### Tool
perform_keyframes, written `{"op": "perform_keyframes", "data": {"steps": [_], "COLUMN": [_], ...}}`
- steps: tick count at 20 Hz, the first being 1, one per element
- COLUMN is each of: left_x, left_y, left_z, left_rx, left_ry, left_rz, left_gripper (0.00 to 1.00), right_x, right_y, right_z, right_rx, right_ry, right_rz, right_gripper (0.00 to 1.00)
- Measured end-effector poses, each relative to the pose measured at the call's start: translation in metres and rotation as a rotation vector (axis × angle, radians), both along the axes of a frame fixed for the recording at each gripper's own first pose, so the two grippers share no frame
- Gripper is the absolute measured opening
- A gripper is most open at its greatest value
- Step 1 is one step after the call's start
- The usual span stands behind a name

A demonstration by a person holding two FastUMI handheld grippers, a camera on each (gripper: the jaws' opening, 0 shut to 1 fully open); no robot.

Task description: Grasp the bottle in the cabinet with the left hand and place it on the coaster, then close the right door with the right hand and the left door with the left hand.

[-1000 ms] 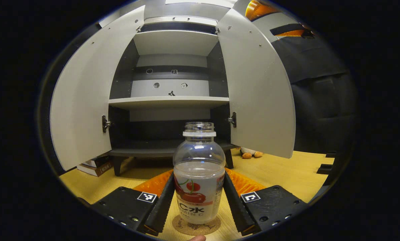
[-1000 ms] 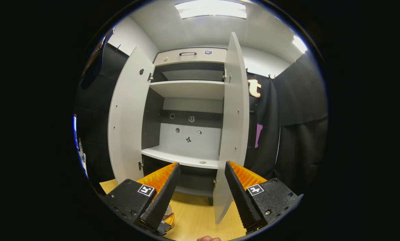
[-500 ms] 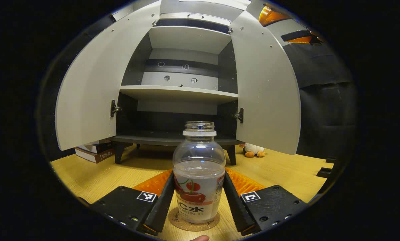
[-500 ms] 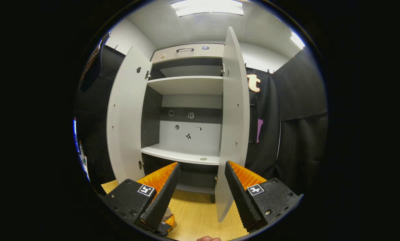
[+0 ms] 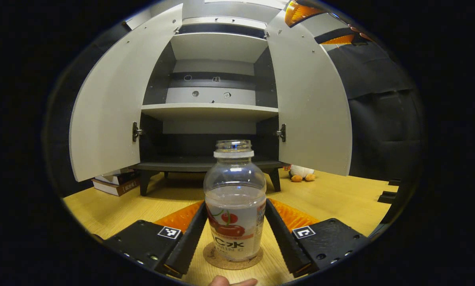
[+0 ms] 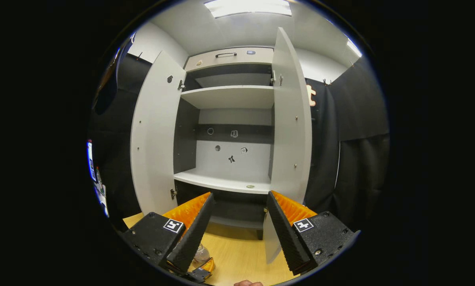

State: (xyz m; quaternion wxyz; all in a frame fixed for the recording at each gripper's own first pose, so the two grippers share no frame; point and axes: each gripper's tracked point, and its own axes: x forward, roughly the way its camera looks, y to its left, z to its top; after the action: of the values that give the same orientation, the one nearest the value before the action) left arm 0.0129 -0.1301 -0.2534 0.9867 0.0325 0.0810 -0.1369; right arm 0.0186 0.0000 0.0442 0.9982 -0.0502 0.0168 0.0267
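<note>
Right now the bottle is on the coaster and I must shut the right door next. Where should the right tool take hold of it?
Take the right door by its free vertical edge, coming from the front with the open right tool straddling the panel. No handle shows on it, and it stands wide open with that edge clear.

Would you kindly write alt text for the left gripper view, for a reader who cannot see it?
A clear bottle with a cherry label stands on a round cork coaster on the wooden table, between the fingers of the left gripper, which look slightly parted from it. Behind, a grey cabinet stands with both doors open; books and a plush toy lie beside it.
</note>
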Motion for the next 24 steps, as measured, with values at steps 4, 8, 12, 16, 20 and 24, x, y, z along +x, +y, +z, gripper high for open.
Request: {"op": "perform_keyframes", "data": {"steps": [4,8,12,16,20,24], "left_x": [-0.005,-0.014,-0.014,-0.013,-0.023,-0.020], "left_y": [-0.003,0.020,0.047,0.056,0.051,0.059], "left_z": [0.008,0.040,0.108,0.181,0.214,0.223], "left_rx": [0.004,-0.050,-0.113,-0.111,-0.140,-0.141], "left_ry": [0.002,-0.016,-0.125,-0.272,-0.278,-0.204], "left_rz": [-0.044,0.015,0.105,0.078,0.027,0.079], "left_gripper": [0.97,0.95,0.95,0.99,0.99,0.99], "right_x": [0.000,-0.001,0.001,-0.003,-0.006,-0.016], "right_y": [0.000,-0.003,-0.001,-0.002,-0.008,-0.020], "right_z": [-0.006,-0.006,-0.012,-0.015,-0.014,0.002], "right_rx": [0.020,0.005,0.008,0.049,0.076,0.106], "right_ry": [0.024,0.033,0.033,0.015,-0.017,-0.066], "right_rz": [0.004,-0.007,-0.003,0.003,-0.010,-0.049], "right_gripper": [0.83,0.83,0.83,0.83,0.83,0.83]}}
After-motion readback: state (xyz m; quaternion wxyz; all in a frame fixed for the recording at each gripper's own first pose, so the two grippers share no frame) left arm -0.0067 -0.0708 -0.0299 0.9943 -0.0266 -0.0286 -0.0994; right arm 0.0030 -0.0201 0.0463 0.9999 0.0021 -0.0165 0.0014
